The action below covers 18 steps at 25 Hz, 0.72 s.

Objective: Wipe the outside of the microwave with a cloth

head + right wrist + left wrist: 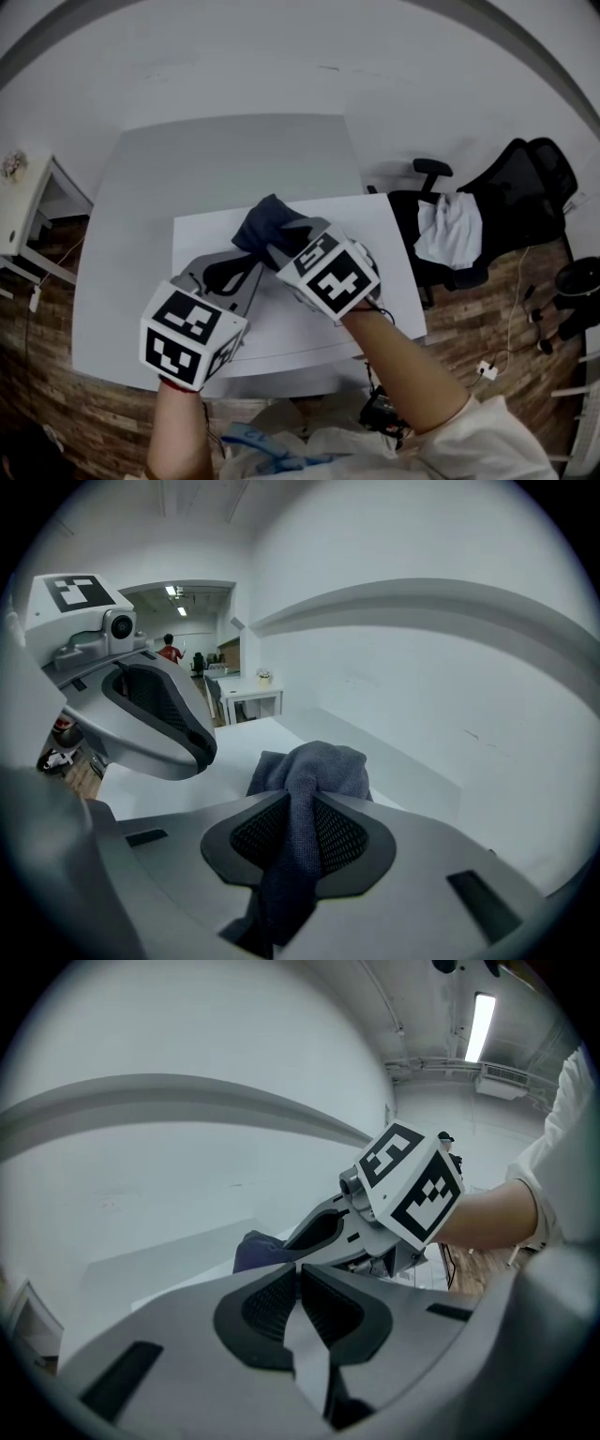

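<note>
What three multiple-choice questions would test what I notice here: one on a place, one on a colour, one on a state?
1. Where is the cloth?
A in the right tongs
B in the left tongs
C in neither

2. What colour is the cloth?
A red
B yellow
C dark blue-grey

3. The left tongs are:
A wide open
B shut and empty
C shut on the cloth

Answers:
1 A: the right gripper view shows the cloth pinched there.
2 C: it looks dark blue-grey in every view.
3 B: its pads meet with nothing between.
</note>
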Tool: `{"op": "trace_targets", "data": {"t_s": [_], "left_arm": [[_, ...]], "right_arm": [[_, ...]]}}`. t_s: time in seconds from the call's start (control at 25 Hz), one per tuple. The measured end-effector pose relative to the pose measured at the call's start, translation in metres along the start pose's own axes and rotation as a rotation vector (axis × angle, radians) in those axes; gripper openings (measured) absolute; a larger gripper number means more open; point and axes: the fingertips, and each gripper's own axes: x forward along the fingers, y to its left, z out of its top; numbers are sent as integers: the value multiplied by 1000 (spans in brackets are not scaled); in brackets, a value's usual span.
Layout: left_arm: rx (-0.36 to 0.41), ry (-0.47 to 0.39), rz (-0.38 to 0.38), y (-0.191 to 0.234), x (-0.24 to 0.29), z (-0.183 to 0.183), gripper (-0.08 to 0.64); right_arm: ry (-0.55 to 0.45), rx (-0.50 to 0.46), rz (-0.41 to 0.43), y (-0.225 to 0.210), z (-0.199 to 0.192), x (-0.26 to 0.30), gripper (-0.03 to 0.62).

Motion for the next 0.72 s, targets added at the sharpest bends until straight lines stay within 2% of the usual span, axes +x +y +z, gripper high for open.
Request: {"op": "trace_targets", "data": {"t_s": [0.16,0.4,0.72], "left_arm": [[55,-28,-17,-8,16,14,9],[111,-5,-36,-24,45,28,9],[146,27,-75,-53,70,35,9]], "right_arm": [[-8,13,-14,-20,-13,-11,92],[-9,26,-37,-47,-27,-26,92],[-2,45,-89,-77,-50,-45,92]]}}
